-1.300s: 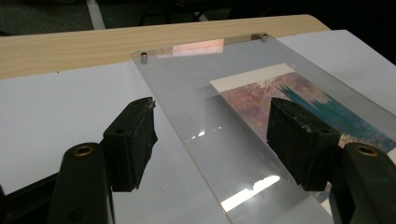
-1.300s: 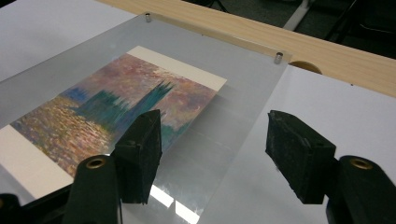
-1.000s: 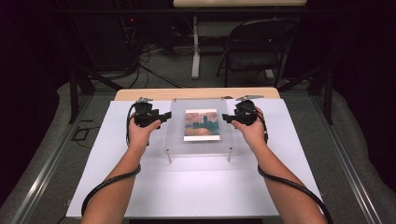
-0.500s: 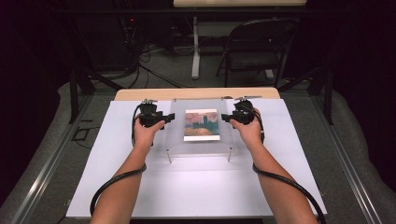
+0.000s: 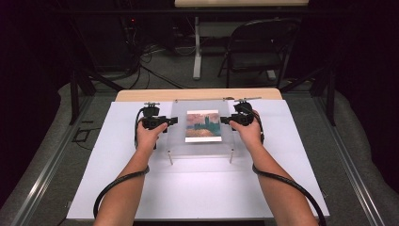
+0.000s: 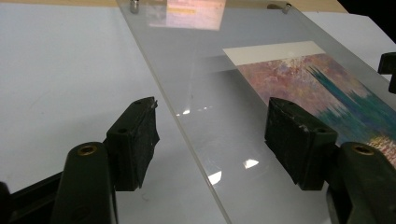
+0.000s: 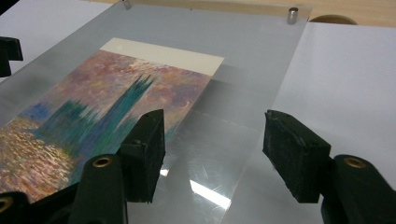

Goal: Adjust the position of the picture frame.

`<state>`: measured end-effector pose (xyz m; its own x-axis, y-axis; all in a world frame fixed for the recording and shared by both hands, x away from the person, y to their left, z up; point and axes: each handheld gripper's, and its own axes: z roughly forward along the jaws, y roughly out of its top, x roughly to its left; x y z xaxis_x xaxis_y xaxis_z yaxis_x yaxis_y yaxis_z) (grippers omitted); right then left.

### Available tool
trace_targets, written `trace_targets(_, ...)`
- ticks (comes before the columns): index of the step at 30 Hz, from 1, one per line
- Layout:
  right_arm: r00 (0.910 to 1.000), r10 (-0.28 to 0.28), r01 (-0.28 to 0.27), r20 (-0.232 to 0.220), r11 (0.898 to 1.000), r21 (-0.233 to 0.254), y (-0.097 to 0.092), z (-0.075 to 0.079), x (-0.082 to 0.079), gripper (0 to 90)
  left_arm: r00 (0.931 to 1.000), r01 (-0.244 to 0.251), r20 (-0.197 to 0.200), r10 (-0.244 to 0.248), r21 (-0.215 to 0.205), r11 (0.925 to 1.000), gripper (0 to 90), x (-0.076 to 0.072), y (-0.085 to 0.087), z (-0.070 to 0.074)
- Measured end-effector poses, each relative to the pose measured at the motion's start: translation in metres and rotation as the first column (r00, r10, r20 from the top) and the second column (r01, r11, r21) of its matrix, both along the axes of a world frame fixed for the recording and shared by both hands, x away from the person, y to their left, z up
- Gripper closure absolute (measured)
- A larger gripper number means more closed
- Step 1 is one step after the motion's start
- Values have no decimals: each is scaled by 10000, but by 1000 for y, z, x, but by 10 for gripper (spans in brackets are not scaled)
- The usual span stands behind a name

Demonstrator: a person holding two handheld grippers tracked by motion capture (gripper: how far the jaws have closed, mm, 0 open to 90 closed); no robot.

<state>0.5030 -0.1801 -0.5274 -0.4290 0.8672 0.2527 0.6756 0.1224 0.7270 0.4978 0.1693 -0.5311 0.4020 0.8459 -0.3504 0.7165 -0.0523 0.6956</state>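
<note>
One clear acrylic panel, rectangular, stands on short metal standoff posts at its corners, lying level over the white sheet that covers the far-middle part of the table. Under its centre we see a printed picture: a pink and violet sky, a dark teal tower shape, orange-gold flecks at the lower end and a plain cream margin at the top. The panel reflects ceiling light in bright patches.

Two grippers flank it. The left gripper sits at the panel's left edge, jaws apart, one above the panel and one out over the white sheet in its own view, the pads clear of the acrylic. The right gripper sits at the right edge, jaws likewise apart and straddling that edge, pressing on nothing; its jaws have just been shifting slightly, narrowing and then widening a little, with the panel's edge between them.

Against the earlier frames we note the left hand a little nearer the panel than a second ago and the right hand much where it was; the panel and print lie unmoved.

Hard to make out: whether either lower jaw touches the panel's underside, and the two far posts, small and blurred from above. The print's lower end is cut off in both gripper views.
</note>
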Motion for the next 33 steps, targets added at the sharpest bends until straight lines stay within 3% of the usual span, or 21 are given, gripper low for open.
trace_targets(8, 9999, 48, -47, -157, 10000, 36, 1, -4, -1, 378, 9992, 276, -283, -277, -24, 9996, 343, 1, -6, -3)
trace_targets(22, 9991, 51, -38, -417, 9995, 311, 0, -6, 0, 352, 9982, 283, -519, -286, -61, 9996, 332, 2, -11, -8)
trace_targets(33, 9979, -15, 58, -642, 9977, 677, -2, -9, 0, 324, 9967, 251, -764, -281, -407, 9989, 310, 3, -9, -10)
